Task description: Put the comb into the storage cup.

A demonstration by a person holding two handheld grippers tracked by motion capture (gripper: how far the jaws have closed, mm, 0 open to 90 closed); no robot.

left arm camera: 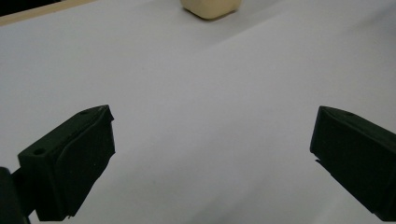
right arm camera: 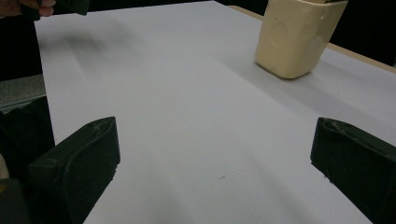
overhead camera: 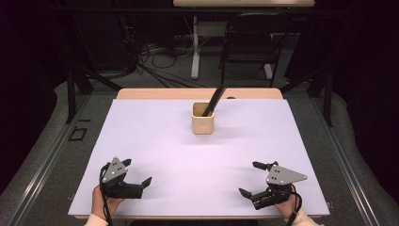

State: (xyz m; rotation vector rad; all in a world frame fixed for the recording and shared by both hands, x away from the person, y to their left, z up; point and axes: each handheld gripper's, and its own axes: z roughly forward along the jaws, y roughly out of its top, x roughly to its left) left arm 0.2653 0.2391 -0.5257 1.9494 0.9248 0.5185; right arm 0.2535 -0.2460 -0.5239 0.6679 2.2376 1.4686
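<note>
Two grippers are in my hands, both with jaws spread wide and nothing between them. My left gripper (overhead camera: 139,173), black with a grey three-cornered plate on top, sits low over the near left part of the white table sheet (overhead camera: 155,141), jaws pointing toward the table's middle. In the left gripper view its two black jaws rise at either side with bare white sheet between them. My right gripper (overhead camera: 248,179), the same black build with its own grey plate, sits over the near right part of the sheet, jaws pointing inward toward the left one; the two are well apart. In the right gripper view its jaws also stand wide with bare sheet between.

Ahead of both, toward the far middle of the table, stands the pale wooden square cup (overhead camera: 203,118), upright, well apart from either gripper. A long dark flat tool (overhead camera: 214,100) leans in it, tilted toward the far right, its top sticking out above the rim. The cup's base shows at the top edge of the left gripper view (left arm camera: 211,8), and up to the right in the right gripper view (right arm camera: 296,37).
</note>
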